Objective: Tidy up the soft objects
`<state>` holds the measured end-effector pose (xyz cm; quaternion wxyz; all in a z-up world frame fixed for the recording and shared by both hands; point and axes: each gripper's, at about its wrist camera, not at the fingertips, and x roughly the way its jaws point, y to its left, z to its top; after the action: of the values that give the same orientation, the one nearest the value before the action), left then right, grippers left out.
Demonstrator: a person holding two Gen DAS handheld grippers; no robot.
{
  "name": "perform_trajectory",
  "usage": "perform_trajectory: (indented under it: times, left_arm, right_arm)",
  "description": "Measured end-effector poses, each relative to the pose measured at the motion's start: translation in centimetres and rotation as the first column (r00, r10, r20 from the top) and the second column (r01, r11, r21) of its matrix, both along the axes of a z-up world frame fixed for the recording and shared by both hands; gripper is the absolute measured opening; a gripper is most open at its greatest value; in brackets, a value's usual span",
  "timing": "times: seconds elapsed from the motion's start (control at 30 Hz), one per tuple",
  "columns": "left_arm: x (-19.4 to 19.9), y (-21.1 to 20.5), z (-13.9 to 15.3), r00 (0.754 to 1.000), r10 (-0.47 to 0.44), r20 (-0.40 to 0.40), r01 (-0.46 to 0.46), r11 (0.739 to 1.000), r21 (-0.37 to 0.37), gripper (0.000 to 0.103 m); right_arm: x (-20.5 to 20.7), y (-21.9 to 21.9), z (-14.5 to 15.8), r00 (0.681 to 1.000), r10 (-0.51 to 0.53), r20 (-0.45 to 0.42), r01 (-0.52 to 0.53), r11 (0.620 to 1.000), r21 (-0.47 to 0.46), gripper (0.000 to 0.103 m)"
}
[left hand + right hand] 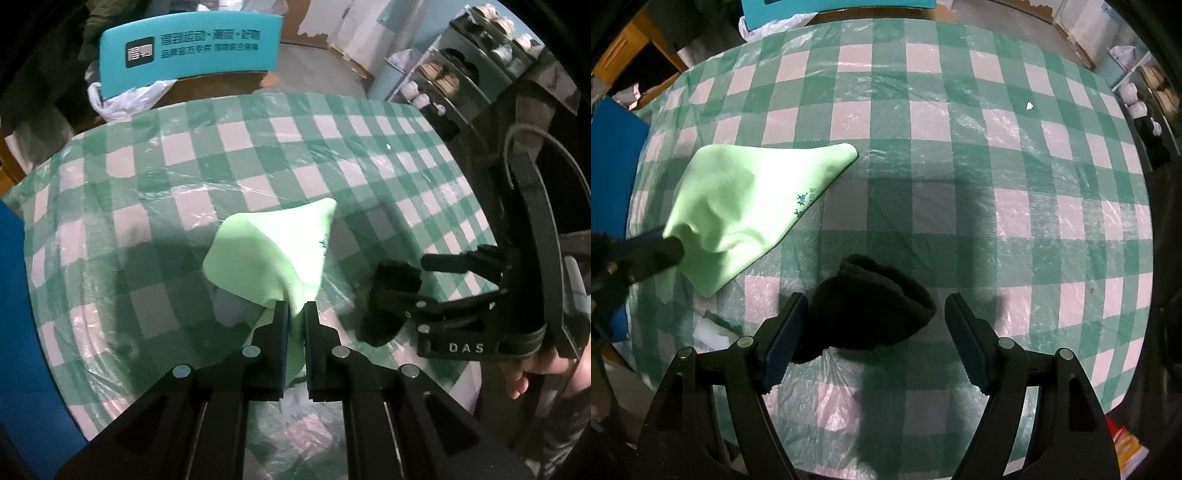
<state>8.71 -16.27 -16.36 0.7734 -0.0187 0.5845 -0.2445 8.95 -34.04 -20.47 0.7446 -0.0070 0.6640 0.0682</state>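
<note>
Pale-green cloth (pixel 746 206) (dark-green print along one edge) hangs creased, pinched.

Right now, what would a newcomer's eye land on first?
The pale green cloth, pinched at one corner by the shut left gripper above the checked tablecloth. Next, the black fuzzy thing on the table between the open right gripper's fingers.

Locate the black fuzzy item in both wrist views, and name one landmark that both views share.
Left wrist view: the black fuzzy item lies right of centre, between the open fingers of the right gripper.
Right wrist view: it sits low at centre, between that gripper's own fingers, nearer the left one.
Shared landmark: the light green cloth, pinched by the left gripper, just left of it.
</note>
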Motion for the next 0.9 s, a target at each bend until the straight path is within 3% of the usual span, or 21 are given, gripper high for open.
perform_trajectory:
  times: [0.47,0.5,0.6,0.63,0.9]
  left_arm:
    - [-1.7,-3.7,-1.2,0.991,-0.121,-0.048,0.121,0.993,-0.016,0.010]
    - [-1.6,-3.7,-1.1,0.992,-0.119,-0.049,0.118,0.993,-0.016,0.016]
    - [-1.6,-3.5,-0.6,0.995,-0.099,-0.021,0.099,0.995,0.002,0.049]
    - [-1.6,-3.3,-0.2,0.996,-0.090,0.000,0.090,0.996,0.012,0.055]
    - [-1.0,-1.3,1.5,0.995,-0.067,0.068,0.062,0.995,0.081,0.070]
  right_arm:
    - [-0.5,-1.5,0.6,0.999,-0.038,0.012,0.037,0.999,0.015,0.076]
    - [-0.6,-1.5,0.7,0.999,-0.039,0.013,0.039,0.999,0.014,0.076]
    - [-0.2,-2.2,1.2,0.999,-0.042,0.012,0.042,0.999,0.014,0.076]
    - [-0.2,-2.2,1.2,0.999,-0.042,0.012,0.042,0.999,0.015,0.076]
    - [0.3,-1.8,1.7,0.999,-0.045,0.028,0.044,0.999,0.028,0.076]
